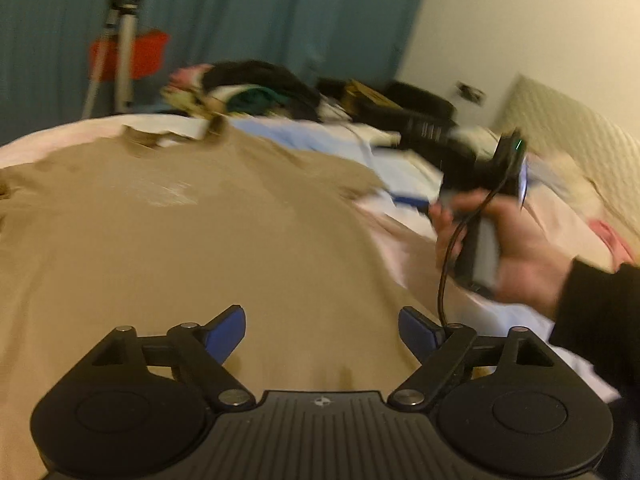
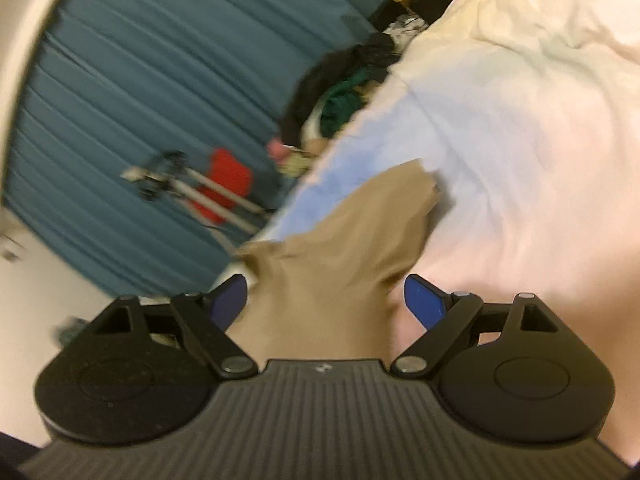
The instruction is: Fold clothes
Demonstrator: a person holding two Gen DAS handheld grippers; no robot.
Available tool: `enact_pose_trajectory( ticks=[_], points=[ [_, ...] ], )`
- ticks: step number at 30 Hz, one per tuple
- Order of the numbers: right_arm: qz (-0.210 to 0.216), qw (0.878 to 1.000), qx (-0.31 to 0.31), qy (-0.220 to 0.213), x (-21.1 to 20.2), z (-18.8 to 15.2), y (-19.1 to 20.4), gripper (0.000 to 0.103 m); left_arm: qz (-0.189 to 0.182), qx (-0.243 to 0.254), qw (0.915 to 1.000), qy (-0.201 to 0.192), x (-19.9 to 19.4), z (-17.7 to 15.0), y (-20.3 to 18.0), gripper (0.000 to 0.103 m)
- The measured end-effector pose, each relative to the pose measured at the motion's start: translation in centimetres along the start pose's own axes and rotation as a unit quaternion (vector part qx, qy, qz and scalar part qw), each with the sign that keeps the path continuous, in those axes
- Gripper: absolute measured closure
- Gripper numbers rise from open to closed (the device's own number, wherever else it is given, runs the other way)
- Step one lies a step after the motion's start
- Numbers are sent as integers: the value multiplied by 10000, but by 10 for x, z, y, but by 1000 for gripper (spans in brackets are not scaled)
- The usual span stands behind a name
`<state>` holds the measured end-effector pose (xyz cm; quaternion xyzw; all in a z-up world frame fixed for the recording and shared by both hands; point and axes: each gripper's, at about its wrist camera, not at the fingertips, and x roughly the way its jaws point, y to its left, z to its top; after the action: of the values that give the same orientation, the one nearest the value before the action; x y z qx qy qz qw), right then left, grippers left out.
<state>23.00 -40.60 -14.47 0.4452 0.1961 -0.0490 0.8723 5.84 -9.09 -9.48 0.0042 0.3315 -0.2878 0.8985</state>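
A tan T-shirt (image 1: 192,240) lies spread flat on the bed, collar toward the far side. My left gripper (image 1: 322,332) hovers low over the shirt's near part, blue pads wide apart, open, nothing between them. In the left wrist view a hand (image 1: 524,256) in a dark sleeve holds the other gripper's handle beyond the shirt's right edge, blurred. In the right wrist view my right gripper (image 2: 326,300) is open over the shirt's tan sleeve (image 2: 360,232), which lies beneath and between the spread pads; neither pad presses it.
The bed sheet (image 2: 540,160) is pale pink, with a light blue cloth (image 1: 304,136) behind the shirt. A pile of dark and green clothes (image 1: 256,88) and black boxes (image 1: 424,120) sit at the far edge. A tripod (image 1: 120,52), a red object (image 1: 148,54) and a teal curtain (image 1: 260,12) stand beyond.
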Motion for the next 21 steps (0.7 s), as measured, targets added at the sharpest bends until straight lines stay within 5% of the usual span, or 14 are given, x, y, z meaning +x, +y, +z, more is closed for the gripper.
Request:
enact_pose_trajectory(
  ticks=[4, 10, 14, 15, 21],
  points=[
    [-132, 9999, 1, -6, 67, -1, -25, 15, 368, -263, 9988, -208, 9, 11, 39, 16],
    [576, 9971, -328, -370, 118, 14, -17, 18, 359, -835, 9952, -374, 29, 24, 93, 16],
    [-130, 9975, -674, -176, 149, 36, -2, 65, 331, -985, 9938, -383, 48, 30, 111, 15],
    [-376, 9961, -795, -123, 153, 40, 1, 91, 333, -1001, 9937, -387, 53, 30, 114, 15],
    [-890, 9846, -1415, -515, 132, 53, 41, 97, 468, -1249, 9895, -563, 48, 36, 129, 15]
  ],
)
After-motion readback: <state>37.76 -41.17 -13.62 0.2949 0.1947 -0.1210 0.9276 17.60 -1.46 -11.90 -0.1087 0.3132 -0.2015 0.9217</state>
